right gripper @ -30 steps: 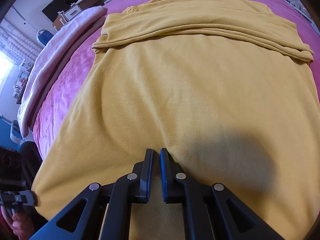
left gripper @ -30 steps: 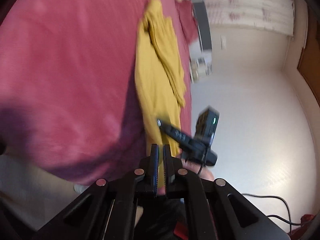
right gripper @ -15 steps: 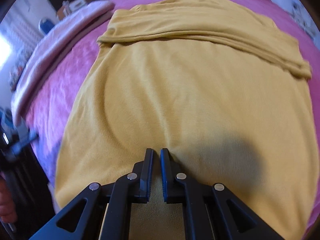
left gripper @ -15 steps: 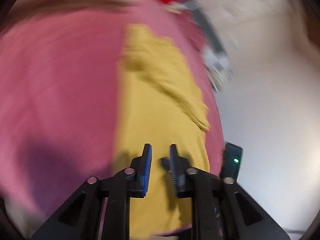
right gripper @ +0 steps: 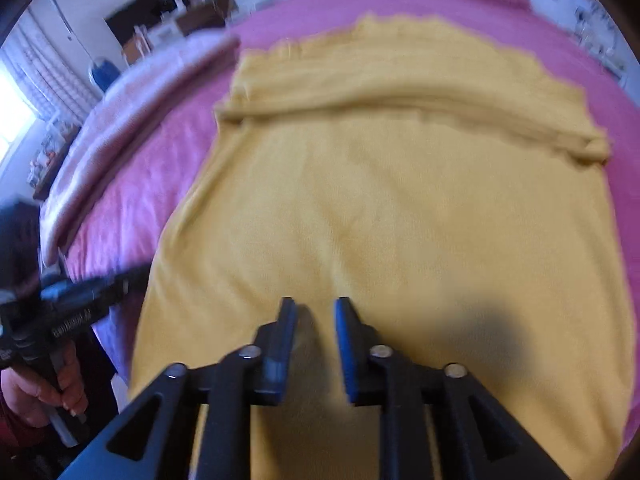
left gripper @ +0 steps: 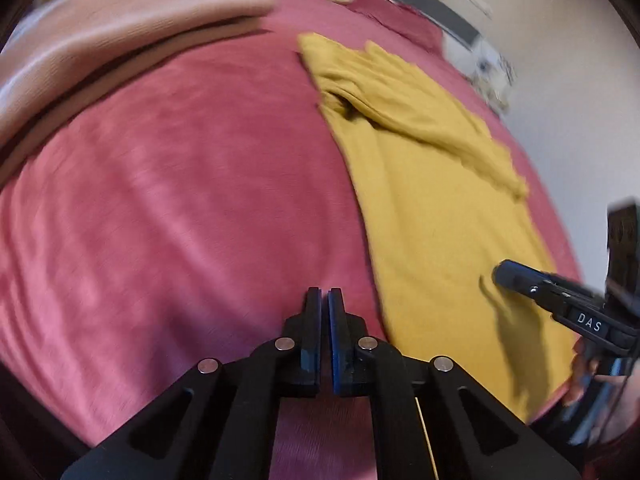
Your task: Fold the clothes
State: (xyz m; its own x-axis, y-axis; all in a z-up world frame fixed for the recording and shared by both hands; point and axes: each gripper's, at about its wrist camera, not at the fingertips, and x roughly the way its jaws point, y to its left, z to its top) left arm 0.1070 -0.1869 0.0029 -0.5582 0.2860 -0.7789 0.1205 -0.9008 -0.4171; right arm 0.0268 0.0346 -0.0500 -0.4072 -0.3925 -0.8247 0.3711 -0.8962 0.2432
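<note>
a yellow garment (right gripper: 400, 208) is spread flat on a bed covered by a pink bedspread (left gripper: 180, 200), with a folded band of the cloth laid across its far end. the right hand-held gripper (right gripper: 316, 312) is held above the near part of the garment; its jaws are opening, nothing is seen clamped between them, and the yellow cloth lies below the gap. the left hand-held gripper (left gripper: 324, 300) is closed with nothing between its jaws, and it is held over the bare bedspread just beside the garment's left edge. a lighter pink blanket (left gripper: 120, 20) is folded along the far left side of the bed.
</note>
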